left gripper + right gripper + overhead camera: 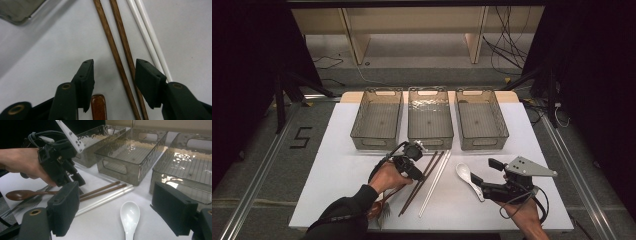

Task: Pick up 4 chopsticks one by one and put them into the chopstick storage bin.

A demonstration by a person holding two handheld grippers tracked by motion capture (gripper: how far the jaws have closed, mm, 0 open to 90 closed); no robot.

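Near the front edge of the counter, the left tongs point down over the brown chopsticks. The jaws are half open, one on each side of the two sticks, not pressing them. A brown spoon lies just below. The right tongs gape wide over a white spoon. White chopsticks lie beside the brown ones. Three clear bins stand along the back edge.

right gripper open | white spoon between jaws | left gripper over brown chopsticks
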